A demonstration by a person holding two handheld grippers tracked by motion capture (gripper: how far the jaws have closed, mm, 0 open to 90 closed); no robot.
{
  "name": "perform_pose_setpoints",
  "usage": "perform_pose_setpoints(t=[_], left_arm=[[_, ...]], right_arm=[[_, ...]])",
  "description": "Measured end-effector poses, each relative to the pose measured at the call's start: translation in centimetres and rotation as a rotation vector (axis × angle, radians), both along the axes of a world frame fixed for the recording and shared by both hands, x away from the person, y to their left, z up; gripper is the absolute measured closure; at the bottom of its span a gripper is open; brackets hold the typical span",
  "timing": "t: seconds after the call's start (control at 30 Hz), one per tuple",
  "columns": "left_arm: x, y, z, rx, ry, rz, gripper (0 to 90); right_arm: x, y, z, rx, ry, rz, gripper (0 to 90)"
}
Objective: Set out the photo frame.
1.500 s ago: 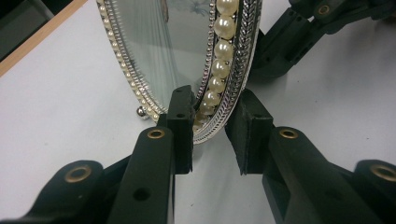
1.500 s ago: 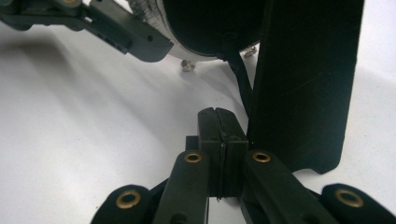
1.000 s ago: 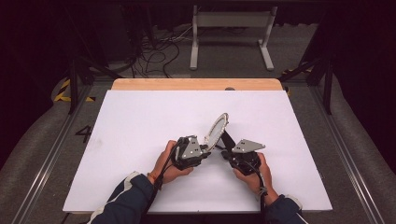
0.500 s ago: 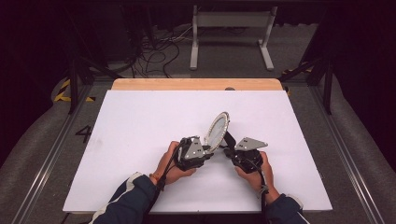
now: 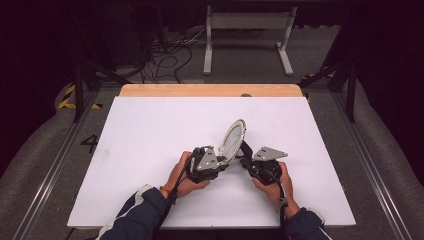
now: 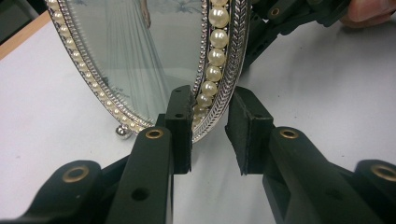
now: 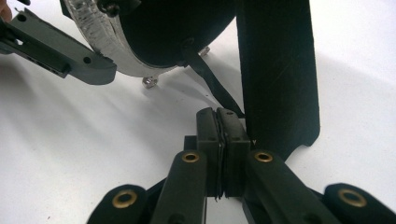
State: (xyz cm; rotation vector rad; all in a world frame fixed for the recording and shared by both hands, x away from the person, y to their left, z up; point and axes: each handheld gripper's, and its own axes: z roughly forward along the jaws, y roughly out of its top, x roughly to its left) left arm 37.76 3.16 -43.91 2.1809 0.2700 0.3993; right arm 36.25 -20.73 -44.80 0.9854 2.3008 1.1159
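Our left tool [image 6: 210, 135], spread, straddles the picture frame [image 6: 154, 60]; our right tool [image 7: 222, 154] pinches its ribbon [image 7: 212, 86]. We should close gently.

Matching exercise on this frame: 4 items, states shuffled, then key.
1. left tongs
2. right tongs
3. oval silver picture frame with pearl rim
4. flat black back prop

A. shut on thin black strap
B. silver ball foot beneath it
C. open, either side of the rim
D. broad, dark, behind the frame

Pairs: 1-C, 2-A, 3-B, 4-D
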Motion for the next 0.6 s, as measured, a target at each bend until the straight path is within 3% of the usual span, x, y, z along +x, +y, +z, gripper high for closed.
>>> perform_pose_setpoints(t=[0.27, 0.33, 0.47, 0.6], left_arm=[[-0.1, 0.9, 0.9, -0.007, -0.019, -0.013, 73.2], [-0.1, 1.4, 1.3, -0.031, 0.000, -0.025, 71.8], [-0.4, 2.8, 1.8, -0.032, -0.016, -0.008, 70.3], [-0.5, 4.2, 2.0, -0.048, 0.004, 0.010, 63.7]], right_arm=[[0.1, -0.2, 0.1, 0.008, 0.000, -0.011, 87.6], [0.1, -0.4, 0.1, 0.013, 0.001, -0.015, 87.2], [0.1, -0.4, 0.1, 0.012, 0.001, -0.016, 87.2], [-0.1, -0.2, 0.2, 0.009, -0.007, -0.015, 84.5]])
